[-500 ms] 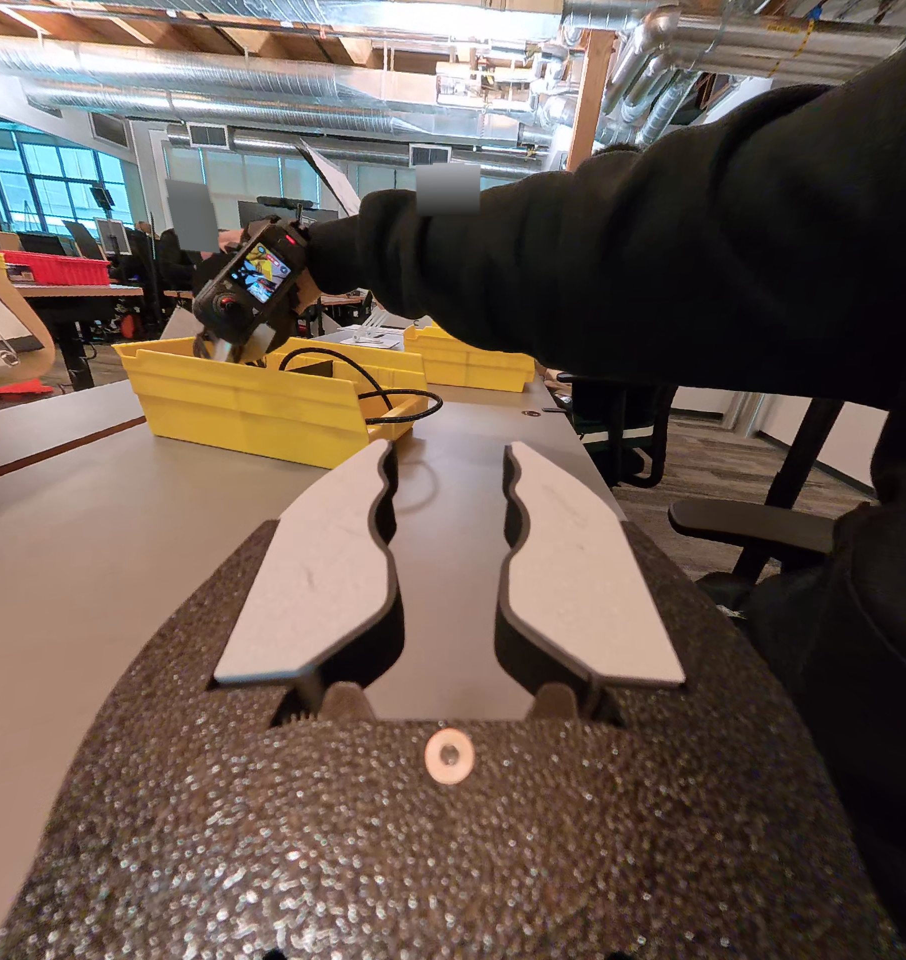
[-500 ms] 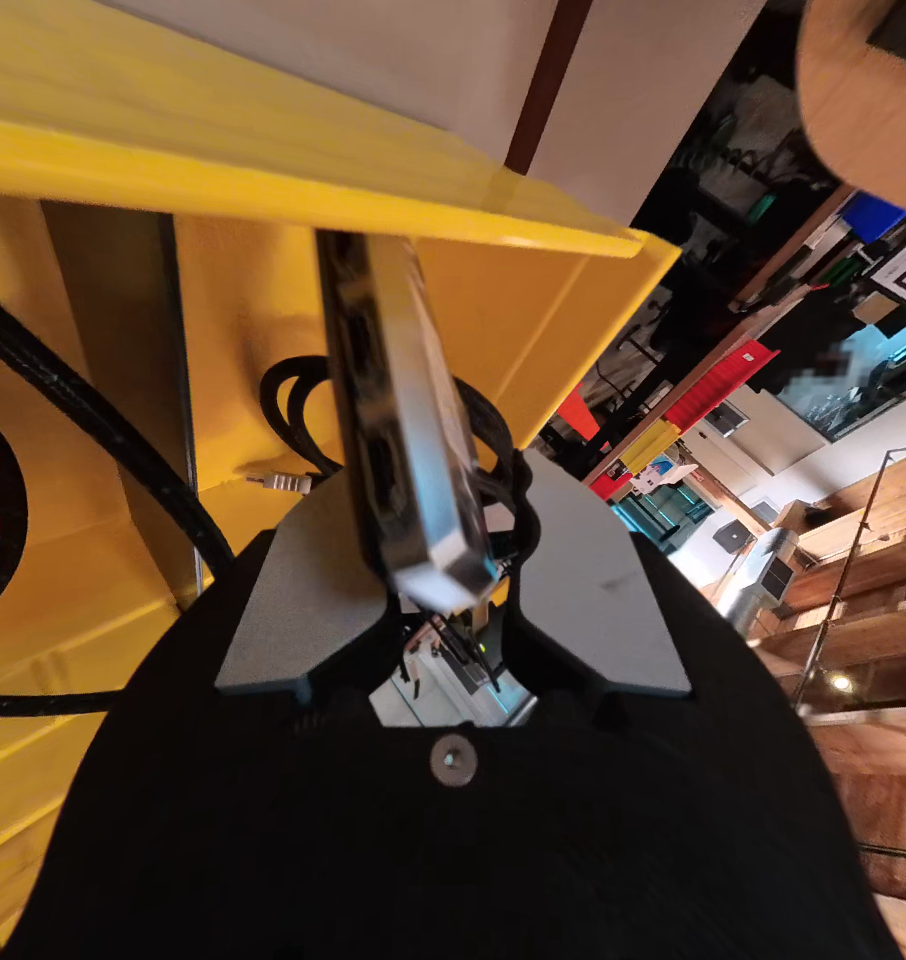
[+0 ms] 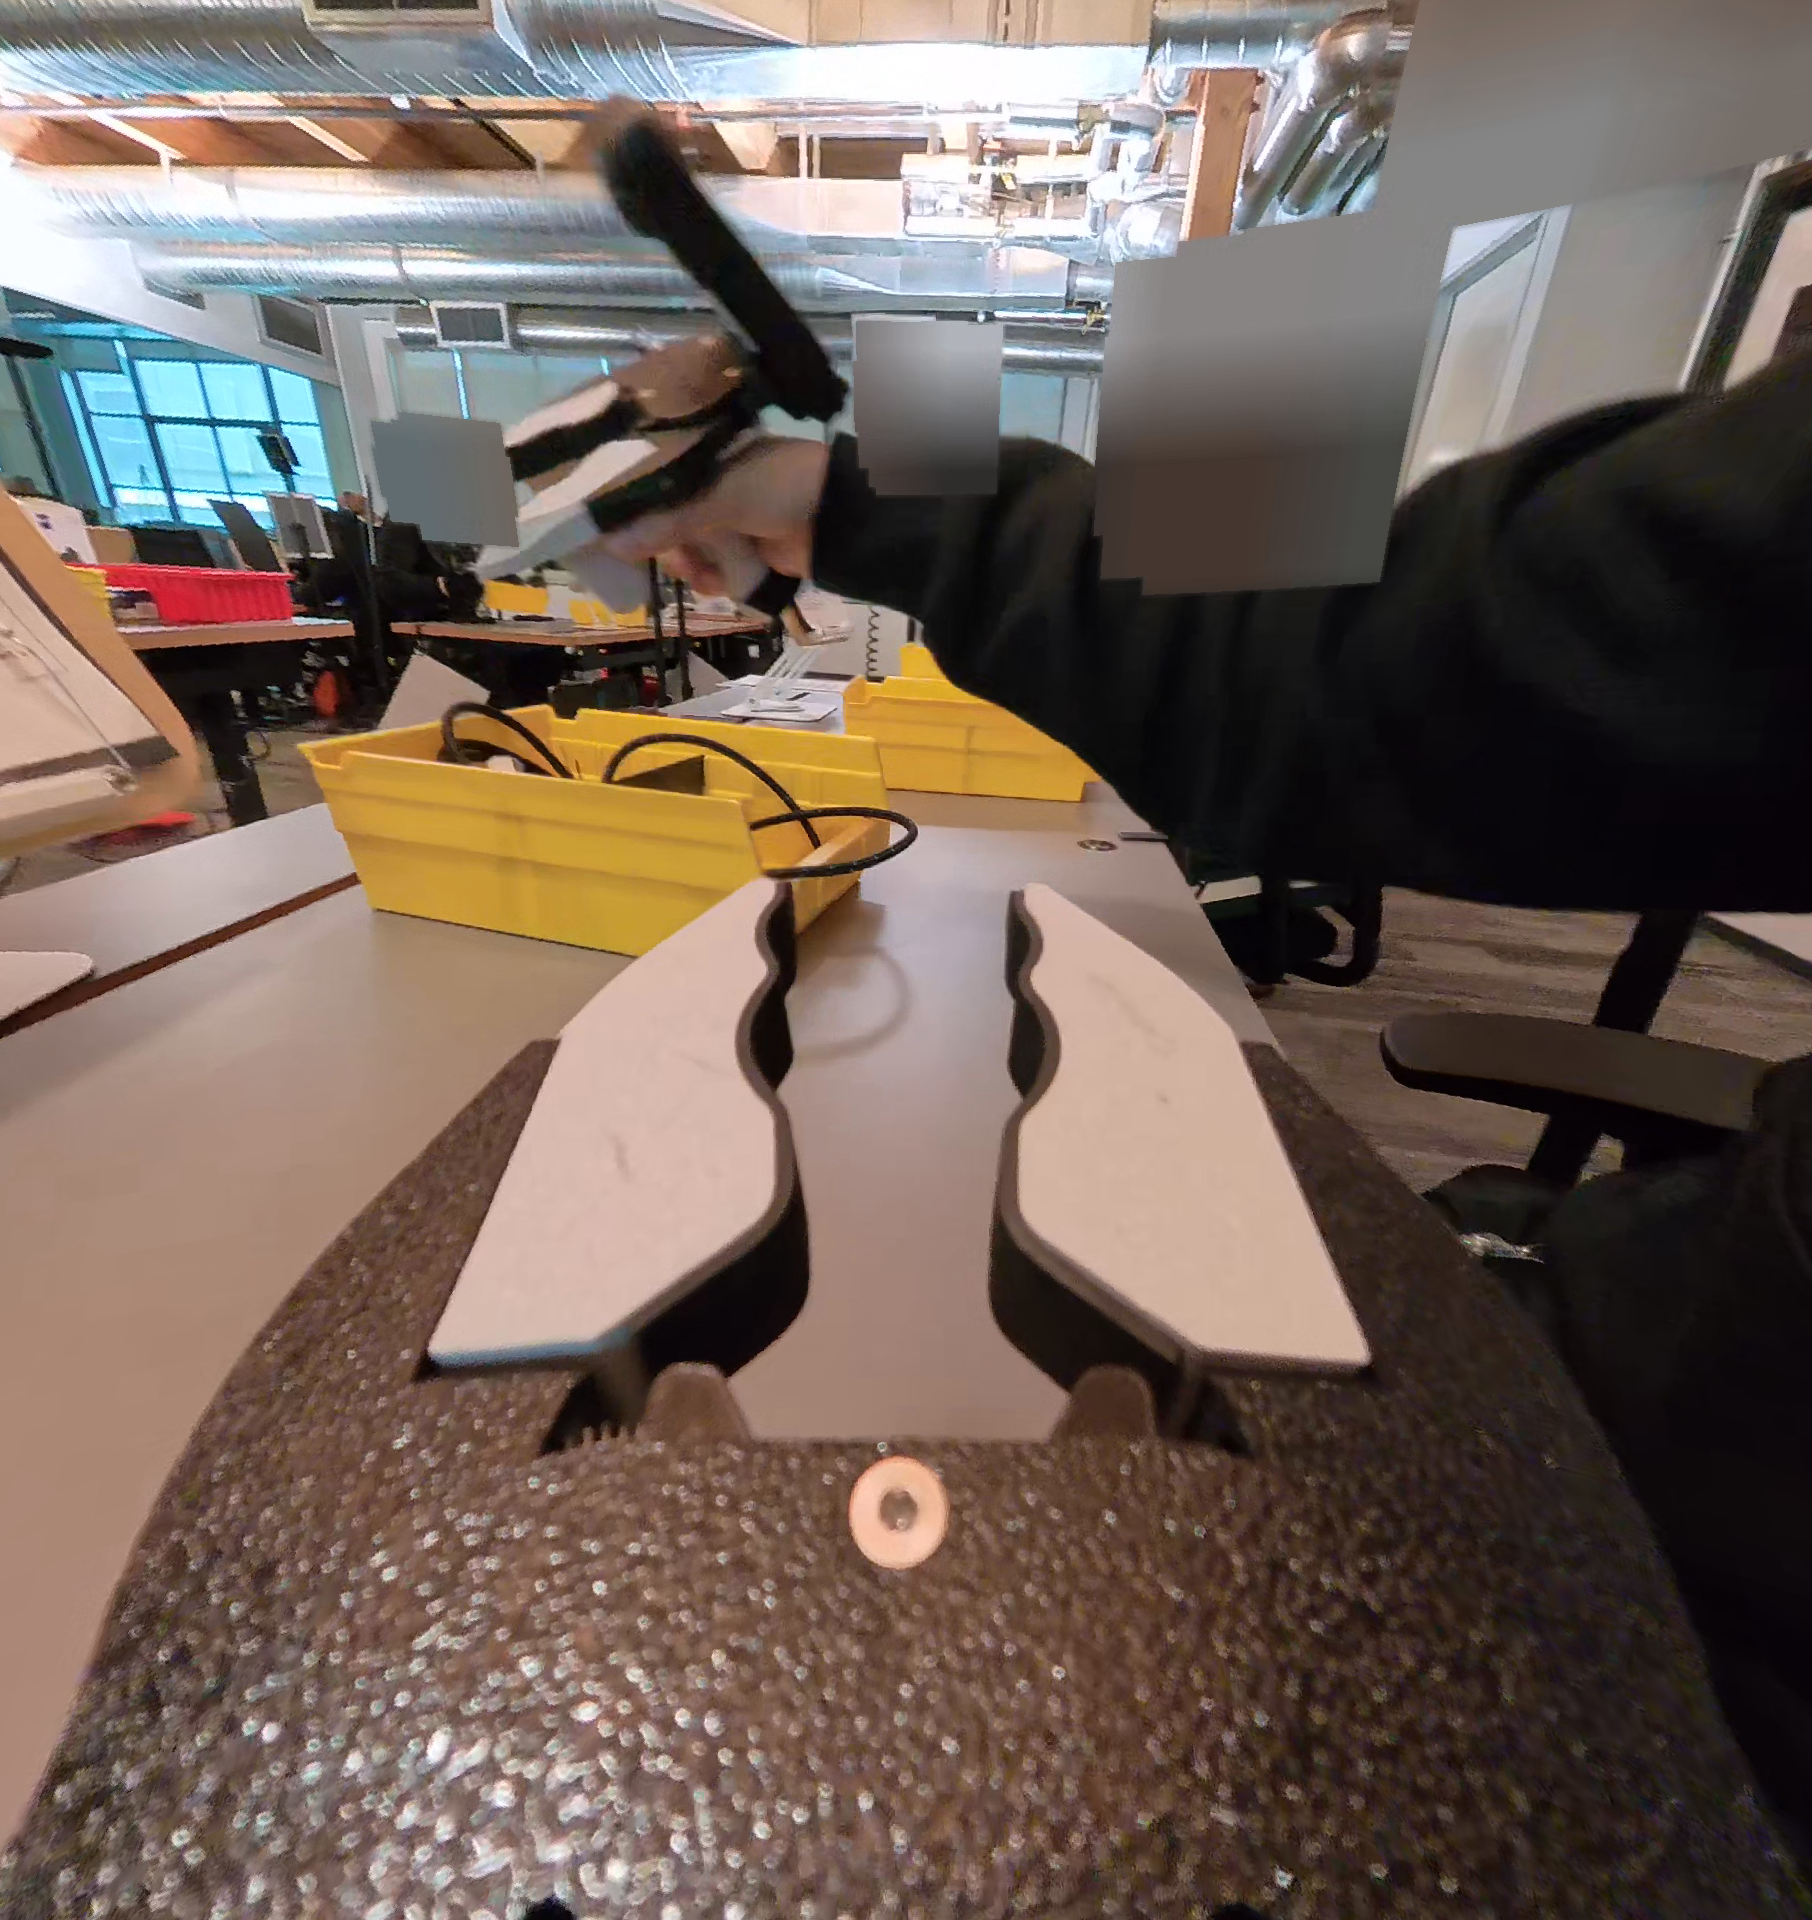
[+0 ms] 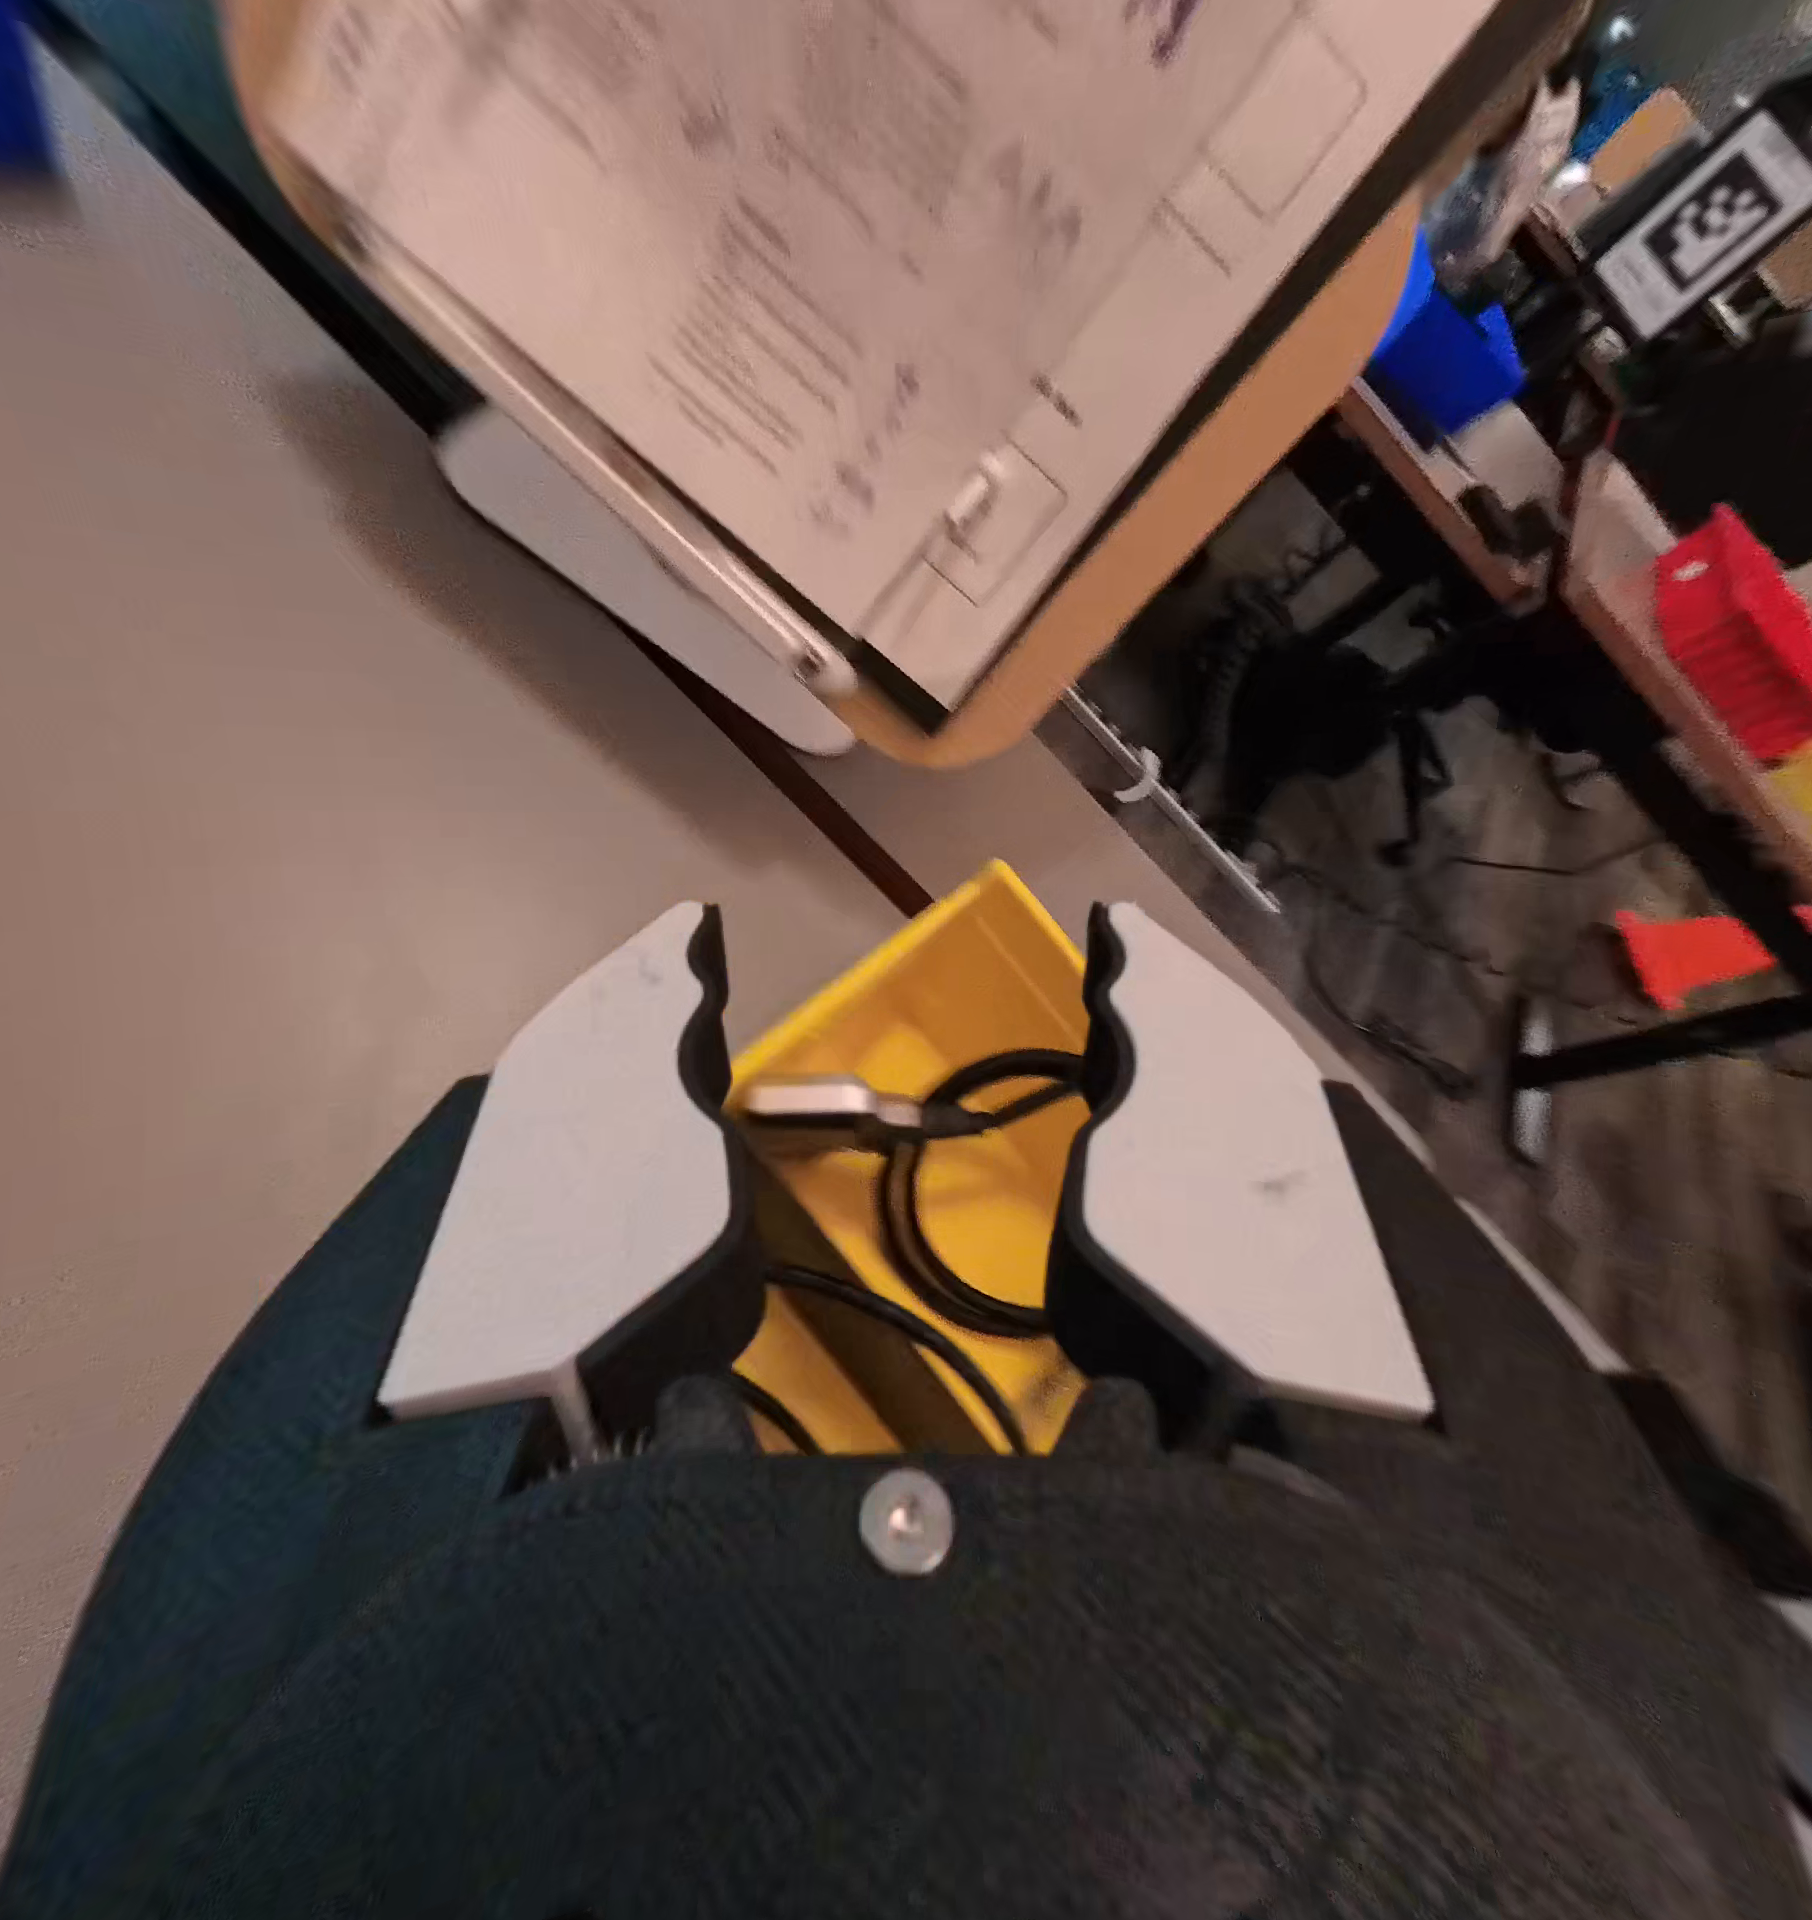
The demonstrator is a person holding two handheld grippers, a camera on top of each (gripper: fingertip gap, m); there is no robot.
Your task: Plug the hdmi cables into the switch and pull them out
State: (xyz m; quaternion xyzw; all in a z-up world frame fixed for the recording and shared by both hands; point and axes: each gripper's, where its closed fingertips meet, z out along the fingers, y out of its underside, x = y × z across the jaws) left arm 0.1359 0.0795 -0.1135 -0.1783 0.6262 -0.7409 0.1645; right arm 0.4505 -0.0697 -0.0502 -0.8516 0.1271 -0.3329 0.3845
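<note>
A: Yellow bin [image 3: 569, 842] near the table's [image 3: 206, 1091] far edge holds the silver switch [image 4: 829, 1103] and coiled black HDMI cables [image 4: 943, 1226].

B: And the grippers?

A: The right gripper [image 4: 902, 925] hovers above the bin, jaws apart, empty. The left gripper [image 3: 894, 904] rests low over the table, also spread and empty. Judging by this, the task looks finished or not begun.

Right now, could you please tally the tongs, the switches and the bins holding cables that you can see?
Tongs: 2, the left tongs and the right tongs, both open and empty
Switch: 1, the silver switch lying in the bin
Bin with cables: 1, the yellow bin
Total: 4
</note>
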